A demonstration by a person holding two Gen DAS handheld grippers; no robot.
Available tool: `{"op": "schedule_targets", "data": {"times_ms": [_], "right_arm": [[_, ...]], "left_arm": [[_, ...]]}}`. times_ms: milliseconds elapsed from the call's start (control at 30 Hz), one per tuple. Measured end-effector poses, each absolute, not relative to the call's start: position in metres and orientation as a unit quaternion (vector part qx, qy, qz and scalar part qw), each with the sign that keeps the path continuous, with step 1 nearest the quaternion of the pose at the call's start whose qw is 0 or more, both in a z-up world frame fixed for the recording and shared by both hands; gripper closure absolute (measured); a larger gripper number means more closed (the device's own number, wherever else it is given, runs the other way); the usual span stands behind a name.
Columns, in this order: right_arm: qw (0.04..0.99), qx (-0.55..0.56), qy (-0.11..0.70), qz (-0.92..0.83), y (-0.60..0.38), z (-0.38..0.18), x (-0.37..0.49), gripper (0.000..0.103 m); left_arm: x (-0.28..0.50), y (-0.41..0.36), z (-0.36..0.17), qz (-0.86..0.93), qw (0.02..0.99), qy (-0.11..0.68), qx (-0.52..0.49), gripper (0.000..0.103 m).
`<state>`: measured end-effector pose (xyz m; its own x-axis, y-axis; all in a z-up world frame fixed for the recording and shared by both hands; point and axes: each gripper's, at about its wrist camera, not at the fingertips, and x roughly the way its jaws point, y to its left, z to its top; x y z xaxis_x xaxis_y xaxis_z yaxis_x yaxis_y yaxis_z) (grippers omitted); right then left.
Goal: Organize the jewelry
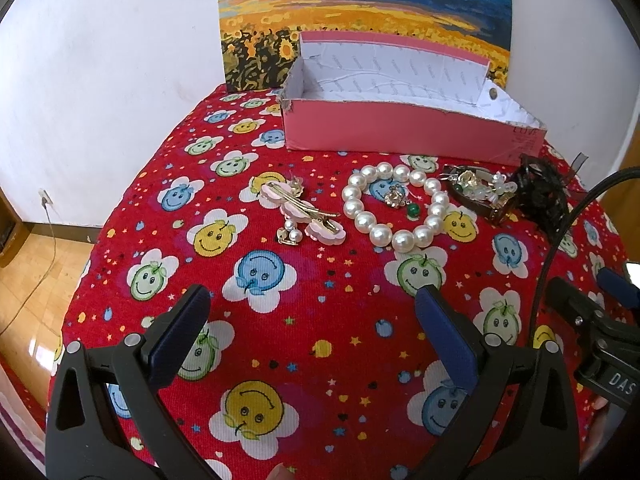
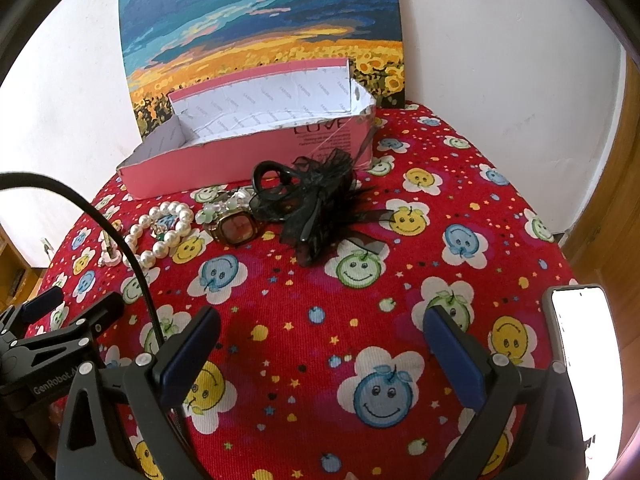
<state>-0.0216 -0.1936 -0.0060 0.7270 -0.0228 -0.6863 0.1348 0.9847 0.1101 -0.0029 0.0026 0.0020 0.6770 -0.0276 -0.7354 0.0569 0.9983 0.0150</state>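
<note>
A pink cardboard box (image 1: 400, 128) with a white lining stands open at the back of the red smiley cloth; it also shows in the right wrist view (image 2: 224, 160). In front of it lie a pink flower hair clip (image 1: 304, 210), a pearl bracelet (image 1: 396, 208) around a small earring (image 1: 396, 196), a brown watch (image 2: 238, 228) and a black lace hair claw (image 2: 316, 204). My left gripper (image 1: 312, 320) is open and empty, short of the jewelry. My right gripper (image 2: 320, 340) is open and empty, near the cloth's front.
A sunflower painting (image 1: 360, 12) leans on the white wall behind the box. A phone (image 2: 580, 340) with a lit screen sits at the right. A black cable (image 2: 120, 240) arcs over the left side. Wooden floor (image 1: 28, 280) lies below left.
</note>
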Motion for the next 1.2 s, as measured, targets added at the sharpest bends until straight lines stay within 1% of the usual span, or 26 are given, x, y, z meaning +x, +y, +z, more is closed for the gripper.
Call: {"op": "schedule_targets", "data": {"times_ms": [233, 500, 667, 800, 867, 933, 1033, 1100, 1133, 1167, 1200], "right_arm": [[0.924, 0.078, 0.372, -0.031, -0.196, -0.006, -0.018, 0.000], [0.920, 0.089, 0.381, -0.006, -0.202, 0.000, -0.017, 0.000], [0.920, 0.085, 0.382, 0.004, -0.202, 0.004, -0.011, 0.000], [0.919, 0.089, 0.385, 0.010, -0.204, 0.006, -0.005, 0.000], [0.918, 0.090, 0.386, 0.013, -0.205, 0.007, -0.003, 0.000], [0.918, 0.089, 0.386, 0.015, -0.206, 0.008, 0.000, 0.000], [0.918, 0.088, 0.387, 0.019, -0.207, 0.009, 0.002, 0.000], [0.917, 0.088, 0.387, 0.022, -0.209, 0.009, 0.003, 0.000], [0.917, 0.088, 0.388, 0.021, -0.209, 0.009, 0.003, 0.000], [0.917, 0.089, 0.388, 0.020, -0.209, 0.010, 0.003, 0.000], [0.917, 0.090, 0.388, 0.021, -0.209, 0.009, 0.004, 0.000]], "left_arm": [[-0.005, 0.016, 0.011, -0.005, 0.921, 0.388, 0.034, 0.000], [0.009, 0.058, 0.022, -0.010, 0.917, 0.398, -0.005, 0.000], [0.025, 0.062, 0.019, -0.028, 0.911, 0.411, -0.013, 0.000], [0.034, 0.051, 0.019, -0.046, 0.910, 0.412, -0.010, 0.002], [0.039, 0.041, 0.018, -0.051, 0.908, 0.415, -0.001, 0.007], [0.045, 0.034, 0.015, -0.053, 0.906, 0.420, 0.007, 0.021], [0.054, 0.030, 0.007, -0.062, 0.899, 0.433, 0.005, 0.032], [0.058, 0.029, 0.004, -0.069, 0.897, 0.436, 0.002, 0.036], [0.060, 0.028, 0.003, -0.068, 0.897, 0.436, 0.002, 0.041], [0.062, 0.028, 0.003, -0.066, 0.898, 0.435, 0.003, 0.044], [0.064, 0.028, 0.003, -0.065, 0.899, 0.433, 0.004, 0.050]]}}
